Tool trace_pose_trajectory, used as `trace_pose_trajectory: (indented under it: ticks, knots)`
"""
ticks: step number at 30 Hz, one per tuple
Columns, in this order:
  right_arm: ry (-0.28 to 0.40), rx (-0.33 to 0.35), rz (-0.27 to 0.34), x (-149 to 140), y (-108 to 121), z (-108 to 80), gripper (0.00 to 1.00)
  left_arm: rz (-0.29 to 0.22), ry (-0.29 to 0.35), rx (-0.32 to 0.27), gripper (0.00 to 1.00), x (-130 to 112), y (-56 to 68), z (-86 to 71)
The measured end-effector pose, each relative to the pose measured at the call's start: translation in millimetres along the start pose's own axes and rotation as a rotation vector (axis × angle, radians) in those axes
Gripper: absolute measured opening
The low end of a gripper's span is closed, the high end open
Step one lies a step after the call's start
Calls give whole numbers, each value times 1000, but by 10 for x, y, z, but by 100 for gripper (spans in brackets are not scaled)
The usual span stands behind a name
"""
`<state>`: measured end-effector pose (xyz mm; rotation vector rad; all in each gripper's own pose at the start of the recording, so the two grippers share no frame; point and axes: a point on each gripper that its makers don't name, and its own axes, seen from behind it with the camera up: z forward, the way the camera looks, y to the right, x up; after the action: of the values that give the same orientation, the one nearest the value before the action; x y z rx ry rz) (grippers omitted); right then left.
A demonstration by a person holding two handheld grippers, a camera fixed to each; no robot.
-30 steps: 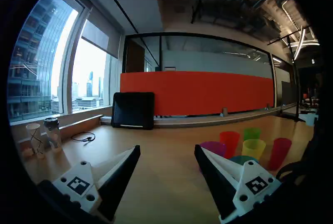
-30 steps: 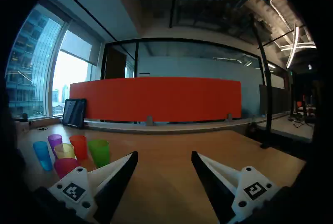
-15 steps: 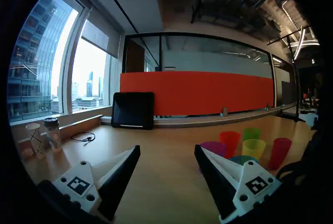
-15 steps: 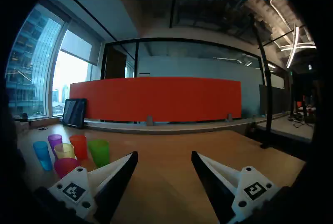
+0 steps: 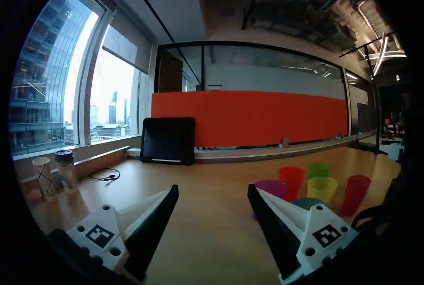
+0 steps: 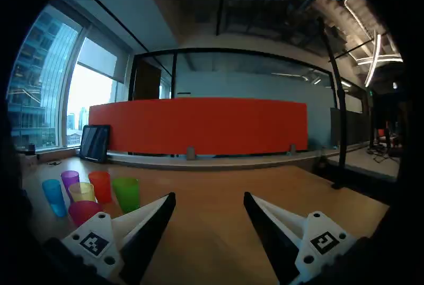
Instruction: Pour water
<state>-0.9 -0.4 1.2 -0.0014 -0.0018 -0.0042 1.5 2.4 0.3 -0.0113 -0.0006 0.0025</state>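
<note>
The left gripper hovers over the wooden bench with its two fingers spread wide and nothing between them. Ahead and to its right stands a cluster of coloured plastic cups, all upright: a purple cup just past its right fingertip, a red cup and a green cup farther back, a yellow cup and a pink cup farther right, and a teal cup partly hidden behind the right finger. Far ahead to its left, a dark tablet leans at the bench's back edge, and two paper cups sit by the window. The right gripper is likewise wide open and empty above the bench. From it the same cups lie ahead to the left, near its left finger, the pink one closest.
</note>
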Motion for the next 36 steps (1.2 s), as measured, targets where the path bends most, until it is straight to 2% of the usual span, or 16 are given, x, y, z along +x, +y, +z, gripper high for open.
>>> trace_pose_trajectory:
  ticks: [5, 11, 14, 20, 26, 36]
  knots:
    - [-5, -10, -7, 27, 20, 29, 99, 16, -9, 6, 97, -19, -17, 19]
    - [18, 2, -37, 381, -19, 27, 99, 77, -26, 35, 97, 147, -123, 79]
    - [24, 3, -54, 585, -26, 43, 99, 64, -30, 30, 97, 292, -139, 135]
    - [23, 13, -62, 955, -57, 91, 100, 38, -12, 21, 97, 773, -216, 219]
    - [16, 26, -41, 1313, -56, 142, 99, 41, 7, 13, 97, 1291, -261, 260]
    - [3, 42, -8, 1833, -76, 230, 99, 32, 33, 6, 97, 1955, -315, 348]
